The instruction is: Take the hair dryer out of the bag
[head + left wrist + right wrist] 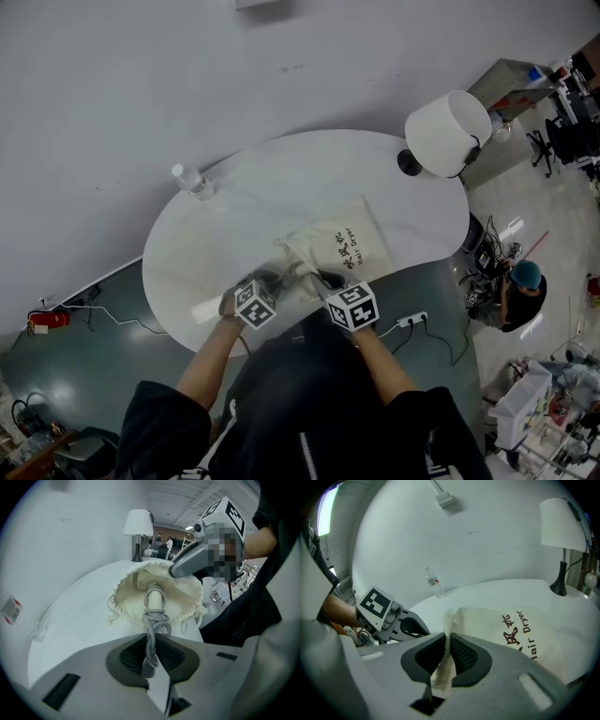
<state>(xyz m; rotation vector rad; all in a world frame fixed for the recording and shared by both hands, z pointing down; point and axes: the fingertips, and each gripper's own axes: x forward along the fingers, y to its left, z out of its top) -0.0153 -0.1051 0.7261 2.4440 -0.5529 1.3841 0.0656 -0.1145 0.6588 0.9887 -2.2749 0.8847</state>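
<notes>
A cream drawstring bag (345, 246) printed "Hair Dryer" lies on the round white table (244, 202). In the left gripper view the bag's mouth (125, 597) gapes toward me. The hair dryer's pale handle (154, 596) pokes out of it, and the rest is hidden inside. My left gripper (151, 652) is shut on the dryer's grey coiled cord (153, 625). My right gripper (446, 651) is shut on a fold of the bag's rim (449, 620), beside the left gripper (391, 616). In the head view both marker cubes sit at the table's near edge, left (255, 304) and right (352, 307).
A white-shaded lamp (448, 133) stands at the table's far right. A small clear bottle (192, 180) stands at the far left by the wall. A power strip and cables (412, 321) lie on the floor to the right, where a person (521, 286) crouches.
</notes>
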